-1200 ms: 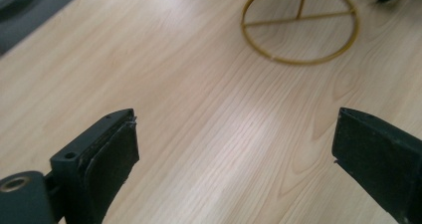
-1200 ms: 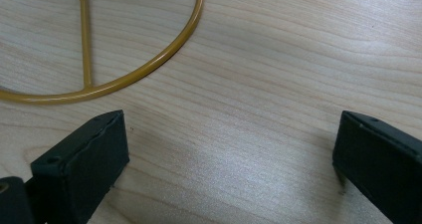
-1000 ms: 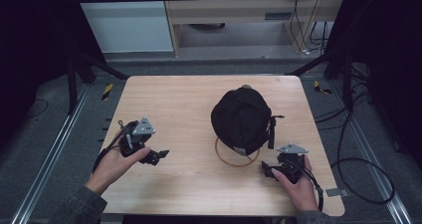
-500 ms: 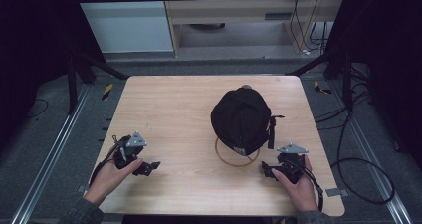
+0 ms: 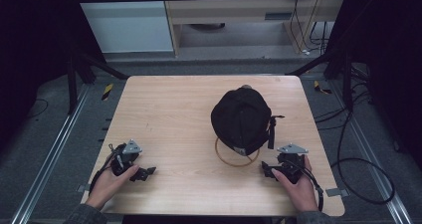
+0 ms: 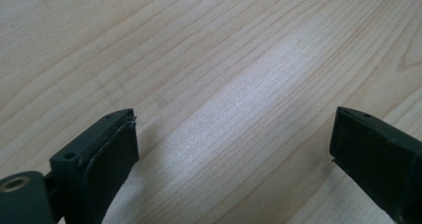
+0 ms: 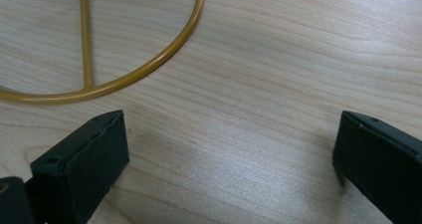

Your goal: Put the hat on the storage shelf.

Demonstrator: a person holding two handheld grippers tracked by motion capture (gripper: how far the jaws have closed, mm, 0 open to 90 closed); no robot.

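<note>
A black cap (image 5: pixel 242 118) sits on a stand whose gold wire ring base (image 5: pixel 237 160) rests on the wooden table (image 5: pixel 179 114), right of centre. My left gripper (image 5: pixel 145 173) lies near the front left corner, held by a hand, its jaws wide apart over bare wood (image 6: pixel 234 134). My right gripper (image 5: pixel 267 170) rests near the front right, just right of the ring base, also open. In the right gripper view the gold ring base (image 7: pixel 149 67) curves past the left jaw, with bare wood between the jaws.
Beyond the table's far edge are a pale cabinet (image 5: pixel 124 20) and a wooden shelf unit (image 5: pixel 249 10). Black frame legs (image 5: pixel 94 67) and cables (image 5: pixel 358 164) lie on the floor at both sides. Bare wood stretches across the table's left half.
My left gripper has moved back toward the front left corner and settled low on the table. The right gripper and the cap have stayed put.
</note>
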